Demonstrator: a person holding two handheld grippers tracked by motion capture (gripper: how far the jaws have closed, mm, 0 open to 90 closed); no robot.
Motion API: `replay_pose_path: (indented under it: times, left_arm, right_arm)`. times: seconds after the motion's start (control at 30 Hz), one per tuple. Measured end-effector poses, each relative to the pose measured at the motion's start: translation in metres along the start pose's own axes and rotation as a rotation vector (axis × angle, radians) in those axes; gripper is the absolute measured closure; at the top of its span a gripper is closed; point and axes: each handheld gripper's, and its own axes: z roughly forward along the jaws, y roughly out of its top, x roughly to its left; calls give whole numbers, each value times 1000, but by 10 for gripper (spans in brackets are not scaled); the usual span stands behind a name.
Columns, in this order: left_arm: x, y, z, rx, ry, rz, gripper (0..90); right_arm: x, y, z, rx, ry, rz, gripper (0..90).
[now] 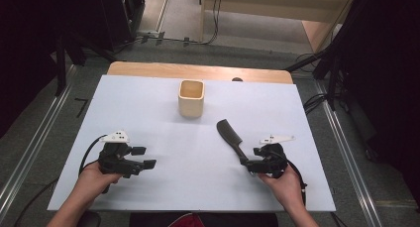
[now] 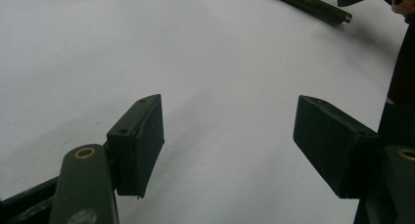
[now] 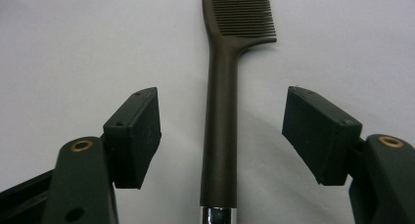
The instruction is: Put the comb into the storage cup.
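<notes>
On the left of the white table (image 1: 148, 202), the left gripper (image 1: 143, 157) rests low in the person's left hand (image 1: 91, 182), its jaws standing apart over bare surface with nothing between them; it is well away from the work. Farther in, near the middle and toward the far edge, a pale square cup (image 1: 191, 98) stands upright and looks empty from above. To the right of it a dark comb (image 1: 232, 138) lies flat, teeth end pointing toward the cup and handle end reaching back to the right gripper (image 1: 251, 163), held in the right hand (image 1: 285, 185). In the right gripper view the comb handle (image 3: 221, 131) runs straight up between the two pads, which are spread wide and clear of it on both sides, so nothing is clamped yet. The likely trouble comes from the grip itself: the handle is slim, smooth and rounded, lying flat on a slick surface, so jaws closing a little too high could ride over it or pinch it off-centre and let it roll or swing. Held only near its end, the long comb may droop and knock the cup's rim on the way over.
</notes>
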Motion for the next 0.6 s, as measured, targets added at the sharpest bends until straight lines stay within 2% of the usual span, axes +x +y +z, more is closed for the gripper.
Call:
replay_pose_path:
  times: [0.4, 0.6]
  left_arm:
    - [0, 0, 0, -6, -1, -3, 285]
    - [0, 0, 0, -7, -4, -4, 286]
  right_arm:
    - [3, -9, 8, 23, -36, -9, 348]
    - [4, -16, 14, 27, -45, -23, 443]
